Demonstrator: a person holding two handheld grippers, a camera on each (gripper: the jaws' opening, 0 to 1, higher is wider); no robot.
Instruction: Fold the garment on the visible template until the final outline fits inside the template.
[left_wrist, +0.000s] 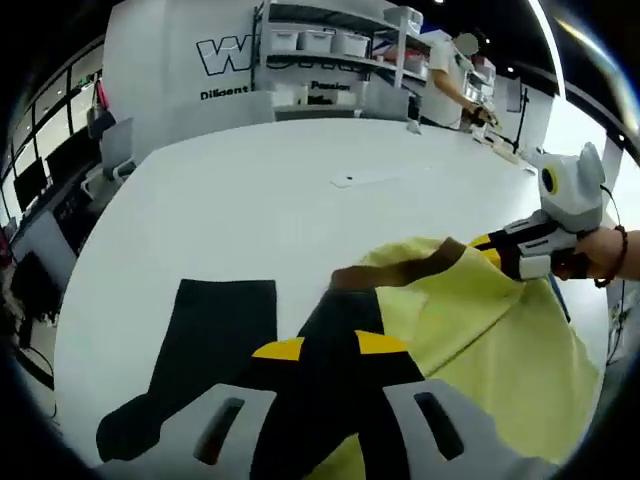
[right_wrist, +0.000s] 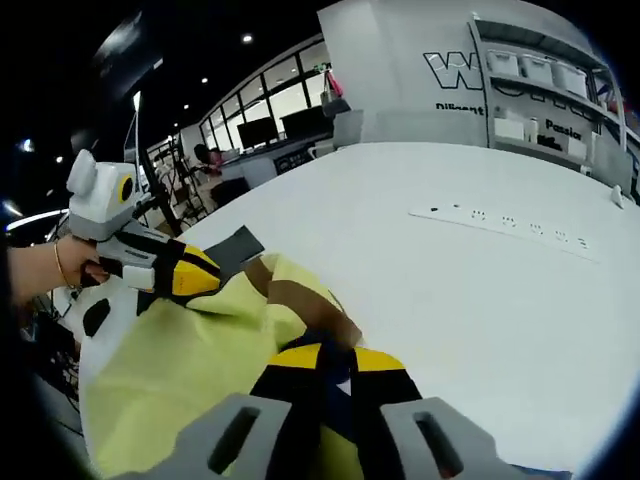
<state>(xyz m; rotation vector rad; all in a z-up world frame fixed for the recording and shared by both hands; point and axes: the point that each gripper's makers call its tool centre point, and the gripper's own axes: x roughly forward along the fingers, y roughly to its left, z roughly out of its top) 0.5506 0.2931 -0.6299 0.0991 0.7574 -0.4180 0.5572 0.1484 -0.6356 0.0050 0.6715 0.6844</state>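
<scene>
1. Garment: pale yellow, with a brown collar band; it lay rumpled on the white tabletop, beside and partly over the template. In the right gripper view the same cloth was bunched between the two grippers, the collar band uppermost.
2. Template: a flat black sheet on the tabletop, one straight-edged portion bare, the rest covered by cloth and by the gripper.
3. Left gripper: black fingers with yellow tips, drawn close together at the garment's edge near the collar. Cloth appeared pinched between them (the contact itself was hidden, so the grip was a judgement). In the right gripper view it entered from the left, held by a hand, its tips at the cloth.
4. Right gripper: fingers nearly together with a fold of yellow cloth at their tips, apparently clamped. In the left gripper view it met the far edge of the garment by the collar.
5. Handling, judged: thin, soft and light fabric; it would sag, crease and drag on the tabletop, and would not hold a shape unaided.
6. Hold, judged: best taken at the hems or shoulder seams either side of the collar, both layers pinched together (a single layer would likely slip away).
</scene>
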